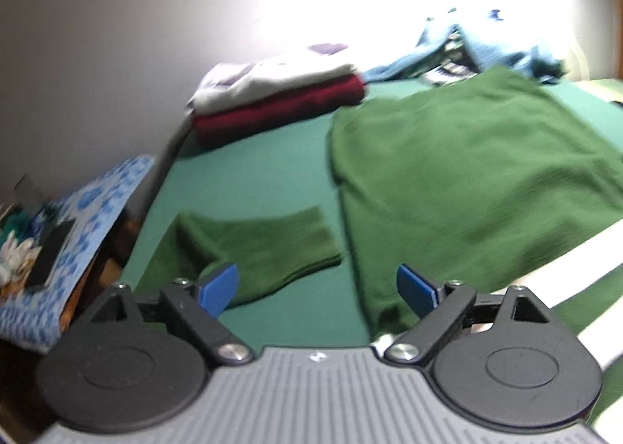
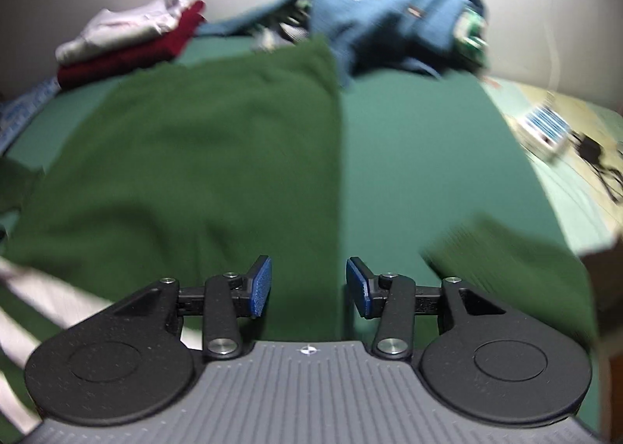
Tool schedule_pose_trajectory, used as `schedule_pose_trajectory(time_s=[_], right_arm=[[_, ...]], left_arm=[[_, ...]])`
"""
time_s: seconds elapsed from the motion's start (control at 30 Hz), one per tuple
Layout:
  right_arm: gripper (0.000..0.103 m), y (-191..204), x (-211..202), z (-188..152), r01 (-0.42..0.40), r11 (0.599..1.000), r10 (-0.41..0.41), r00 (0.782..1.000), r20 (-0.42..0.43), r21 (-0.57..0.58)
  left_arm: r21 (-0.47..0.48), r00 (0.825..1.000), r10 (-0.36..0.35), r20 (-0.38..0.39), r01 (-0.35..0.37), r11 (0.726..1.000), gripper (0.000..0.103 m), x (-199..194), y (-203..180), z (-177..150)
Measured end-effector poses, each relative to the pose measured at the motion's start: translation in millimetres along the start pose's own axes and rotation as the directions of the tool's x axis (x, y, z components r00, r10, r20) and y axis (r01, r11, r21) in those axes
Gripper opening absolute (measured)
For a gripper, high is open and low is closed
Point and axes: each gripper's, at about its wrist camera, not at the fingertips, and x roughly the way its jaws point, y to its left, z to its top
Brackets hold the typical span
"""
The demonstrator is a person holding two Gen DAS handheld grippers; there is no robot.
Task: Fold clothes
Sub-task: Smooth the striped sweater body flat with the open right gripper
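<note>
Both claws, left (image 1: 317,286) gaping wide and right (image 2: 308,286) half-open, are hovering empty over a green sweater (image 1: 467,171) lying flat on the bed (image 1: 249,179), its left sleeve (image 1: 253,245) stretching sideways nearest the left claw.

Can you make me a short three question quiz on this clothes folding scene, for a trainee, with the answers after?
1. True or false: the left tool is shut on the sleeve of the green sweater.
2. What lies directly under the pale folded garment in the stack by the wall?
A. a dark red garment
B. a yellow towel
C. a black jacket
3. Fill in: the unfolded heap behind the green sweater is mostly ____ in colour.

Key
1. False: both it and the right tool are open with nothing between the fingers.
2. A, the dark red garment.
3. Blue, the blue heap.
</note>
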Motion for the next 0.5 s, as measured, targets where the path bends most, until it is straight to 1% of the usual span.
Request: schedule_pose_trajectory(time_s=[0.03, 0.1, 0.17, 0.23, 0.27, 0.33, 0.37, 0.4, 0.43, 0.47, 0.5], right_arm=[[0.047, 1.7, -8.3, -13.4, 0.018, 1.000, -0.018, 1.000, 0.003, 0.001], [0.047, 4.2, -20.7, -35.3, 0.074, 0.997, -0.073, 0.997, 0.028, -0.026], [0.048, 11.2, -25.1, -50.9, 0.136, 0.988, -0.132, 0.990, 0.049, -0.070], [0.060, 17.3, -27.0, -61.0, 0.223, 0.968, -0.215, 0.974, 0.075, -0.119], [0.063, 16.6, -27.4, -61.7, 0.243, 0.965, -0.236, 0.969, 0.074, -0.103], [0.064, 12.8, -27.1, -63.7, 0.271, 0.959, -0.264, 0.961, 0.084, -0.082], [0.073, 9.9, -26.5, -64.8, 0.280, 0.957, -0.273, 0.957, 0.094, -0.075], [0.079, 7.1, -25.9, -65.7, 0.288, 0.955, -0.281, 0.954, 0.102, -0.067], [0.079, 4.2, -26.4, -64.6, 0.287, 0.957, -0.282, 0.955, 0.096, -0.044], [0.075, 1.9, -31.8, -63.4, 0.265, 0.964, -0.265, 0.961, 0.082, 0.006], [0.063, -0.3, -37.7, -62.3, 0.241, 0.969, -0.245, 0.967, 0.072, 0.055]], left_arm=[[0.028, 1.000, -0.015, 0.010, 0.015, 1.000, 0.099, -1.6, -2.6, 1.1], [0.075, 0.999, -0.036, 0.013, 0.035, 0.997, 0.100, 2.0, -8.1, -0.1], [0.081, 0.997, -0.075, -0.008, 0.075, 0.994, 0.099, 8.2, -10.1, -1.4], [0.087, 0.996, -0.089, -0.029, 0.091, 0.992, 0.098, 12.8, -11.9, -5.5], [0.091, 0.995, -0.091, -0.030, 0.093, 0.992, 0.097, 12.0, -12.8, -7.8], [0.077, 0.994, -0.106, -0.026, 0.108, 0.991, 0.097, 6.6, -13.6, -12.0], [0.069, 0.993, -0.114, -0.024, 0.115, 0.991, 0.097, 3.7, -13.9, -14.1], [0.063, 0.993, -0.119, -0.019, 0.120, 0.991, 0.097, 0.3, -14.6, -16.2], [0.067, 0.992, -0.123, -0.016, 0.124, 0.990, 0.097, -3.8, -15.7, -17.7], [0.072, 0.991, -0.134, -0.019, 0.135, 0.988, 0.097, -8.7, -15.6, -18.7], [0.077, 0.989, -0.146, -0.023, 0.147, 0.986, 0.097, -13.8, -15.3, -19.5]])
